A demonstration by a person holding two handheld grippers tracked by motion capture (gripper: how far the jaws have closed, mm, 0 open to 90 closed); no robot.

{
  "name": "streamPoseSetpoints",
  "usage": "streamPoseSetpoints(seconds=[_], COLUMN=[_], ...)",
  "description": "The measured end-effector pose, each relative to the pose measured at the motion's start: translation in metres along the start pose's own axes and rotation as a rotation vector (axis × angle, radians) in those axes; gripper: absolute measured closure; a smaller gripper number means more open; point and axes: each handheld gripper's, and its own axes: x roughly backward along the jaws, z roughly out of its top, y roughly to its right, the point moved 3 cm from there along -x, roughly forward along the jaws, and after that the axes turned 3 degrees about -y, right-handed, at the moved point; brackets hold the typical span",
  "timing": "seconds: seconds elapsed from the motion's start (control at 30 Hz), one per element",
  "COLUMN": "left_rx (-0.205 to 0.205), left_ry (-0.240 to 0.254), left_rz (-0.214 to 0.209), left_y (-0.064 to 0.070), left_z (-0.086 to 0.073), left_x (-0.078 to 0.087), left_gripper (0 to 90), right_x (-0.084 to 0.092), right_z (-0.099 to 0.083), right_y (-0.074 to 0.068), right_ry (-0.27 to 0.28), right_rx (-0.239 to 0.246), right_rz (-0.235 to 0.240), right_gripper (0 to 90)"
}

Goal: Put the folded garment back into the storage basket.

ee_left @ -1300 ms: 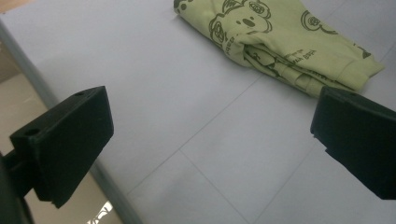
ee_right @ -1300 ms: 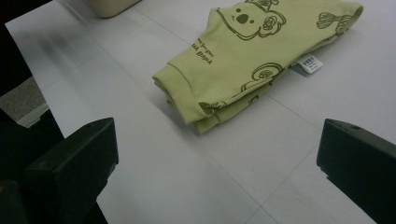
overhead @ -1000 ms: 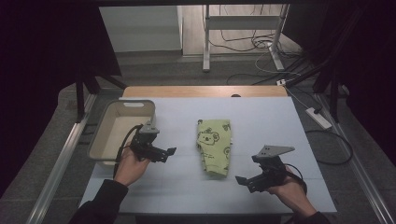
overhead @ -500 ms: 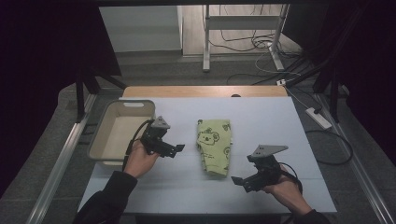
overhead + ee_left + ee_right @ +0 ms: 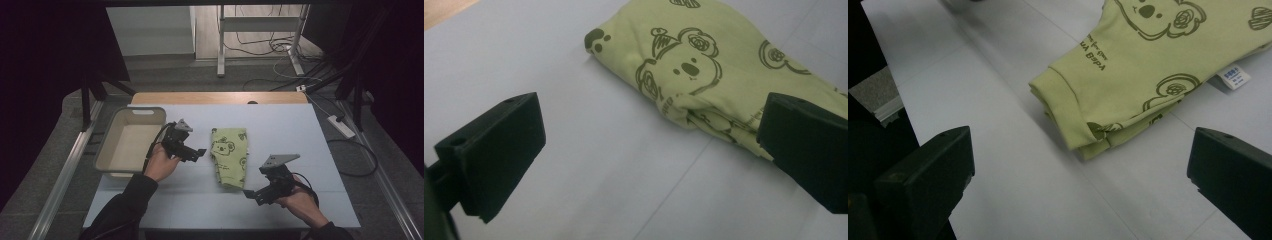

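Observation:
A folded light-green garment (image 5: 230, 156) with a koala print lies in the middle of the white table (image 5: 280, 125). My left gripper (image 5: 199, 152) is open just left of its upper half, jaws wide apart and empty. In the left gripper view the garment (image 5: 704, 65) lies ahead and to the right, its folded edge close to the right jaw. My right gripper (image 5: 250, 194) is open near the table's front, right of and below the garment's lower end. The right gripper view shows the cuffed end (image 5: 1073, 115) of the garment (image 5: 1158, 55) and a small white label (image 5: 1234, 77).
A beige plastic tub (image 5: 129, 141) stands at the table's left edge, beside my left hand. A wooden strip (image 5: 220, 97) runs along the table's far edge. Cables and a power strip (image 5: 341, 126) lie on the floor at the right.
My left gripper has moved right and a little forward toward the garment. The right gripper has shifted slightly left toward the garment's lower end. The garment has not moved.

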Motion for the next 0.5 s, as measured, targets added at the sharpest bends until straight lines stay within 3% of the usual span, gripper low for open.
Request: streamPoseSetpoints(seconds=[0.5], left_rx=[-0.029], left_ry=[-0.022], left_rz=[0.011], left_y=[-0.007], left_z=[0.023], left_x=[-0.032], left_gripper=[0.0], right_x=[-0.015], right_z=[0.005], right_y=[-0.010], right_ry=[-0.065], right_rx=[0.043], right_rz=[0.000], right_gripper=[0.0])
